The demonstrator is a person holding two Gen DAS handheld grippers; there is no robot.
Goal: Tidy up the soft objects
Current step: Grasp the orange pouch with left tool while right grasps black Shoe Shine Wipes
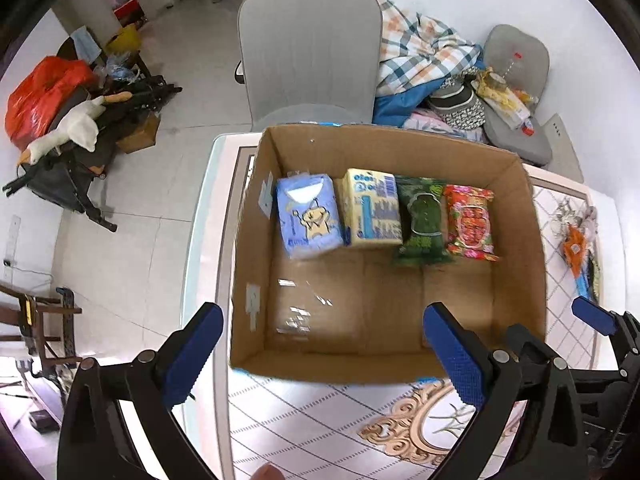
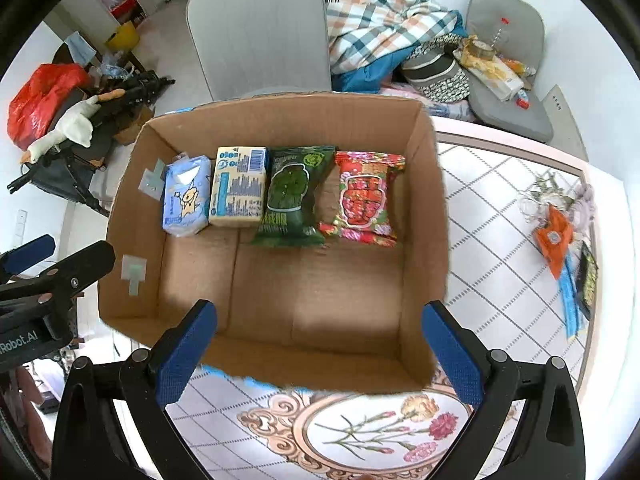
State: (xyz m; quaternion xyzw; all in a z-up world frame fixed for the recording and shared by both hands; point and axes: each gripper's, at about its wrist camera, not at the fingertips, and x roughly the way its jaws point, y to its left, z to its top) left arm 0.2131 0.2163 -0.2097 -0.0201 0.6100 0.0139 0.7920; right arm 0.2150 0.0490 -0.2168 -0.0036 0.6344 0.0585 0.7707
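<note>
Left wrist view: left gripper point(image 1: 322, 354) spread wide, empty, above the cardboard box point(image 1: 532, 264). Blue tissue pack point(image 1: 309, 216), yellow tissue pack point(image 1: 374, 208), green packet point(image 1: 423, 222) and red packet point(image 1: 470, 222) sit side by side along the far wall, apparently to save floor space

Right wrist view: right gripper point(image 2: 320, 354) likewise spread, empty, over the box's near rim. Floral-patterned table point(image 2: 504, 216) carries the box; an orange packet point(image 2: 554, 238) lies at the table's right edge; grey chair point(image 2: 256, 28) behind

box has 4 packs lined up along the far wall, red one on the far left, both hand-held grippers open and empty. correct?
Not quite: the red pack is at the far right of the row; the blue pack is far left. The right wrist view shows it. The rest holds: four packs in the cardboard box, left hand-held gripper and right hand-held gripper open, empty.
</note>
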